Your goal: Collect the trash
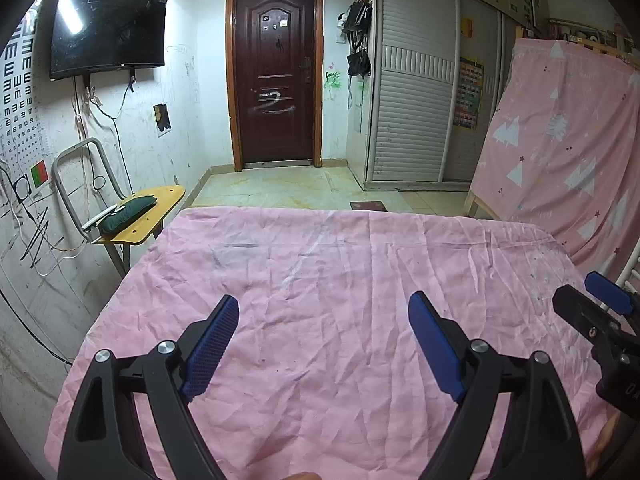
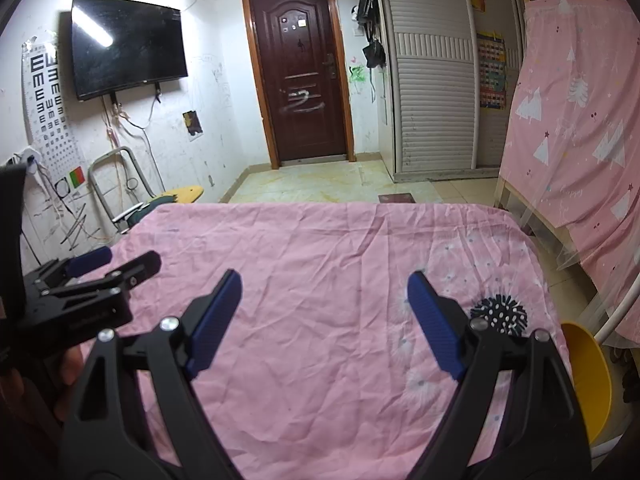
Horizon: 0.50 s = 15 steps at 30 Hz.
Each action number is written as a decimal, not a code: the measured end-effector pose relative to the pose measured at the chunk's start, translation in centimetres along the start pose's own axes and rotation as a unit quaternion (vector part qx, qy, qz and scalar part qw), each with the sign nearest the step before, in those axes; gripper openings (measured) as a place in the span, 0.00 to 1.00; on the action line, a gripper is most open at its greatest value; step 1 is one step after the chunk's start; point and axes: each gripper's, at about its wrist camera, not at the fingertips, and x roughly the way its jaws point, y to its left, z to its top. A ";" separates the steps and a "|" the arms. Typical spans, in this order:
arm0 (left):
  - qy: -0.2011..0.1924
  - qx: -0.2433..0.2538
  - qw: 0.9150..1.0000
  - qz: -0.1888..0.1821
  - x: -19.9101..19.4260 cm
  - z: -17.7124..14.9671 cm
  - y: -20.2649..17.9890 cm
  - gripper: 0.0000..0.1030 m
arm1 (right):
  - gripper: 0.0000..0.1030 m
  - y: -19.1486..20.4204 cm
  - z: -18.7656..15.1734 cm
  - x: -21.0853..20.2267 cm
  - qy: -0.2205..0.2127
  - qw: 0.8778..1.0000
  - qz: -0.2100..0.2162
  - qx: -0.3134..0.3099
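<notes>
Pink wrinkled sheet (image 1: 320,280) lies under left gripper (image 1: 323,340) and right gripper (image 2: 324,320), both spread wide, holding nothing.

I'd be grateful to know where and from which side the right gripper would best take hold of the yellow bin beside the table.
Probably the yellow bin's near upper rim, approached from above with one finger inside and one outside. Its mouth faces up and toward the pink cloth-covered table, and the thin rim is the only graspable part showing; the lower body is hidden. The right gripper is open and empty.
</notes>
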 end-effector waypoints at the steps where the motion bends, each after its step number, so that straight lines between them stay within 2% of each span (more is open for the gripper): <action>1: 0.001 0.000 1.000 0.000 0.0 0.0 0.0 0.77 | 0.79 0.0 0.0 0.1 0.000 1.000 0.000 0.000; 15: 0.005 0.001 1.000 -0.001 0.2 0.0 -0.1 0.77 | 0.79 0.1 0.0 0.0 0.000 1.000 0.000 0.000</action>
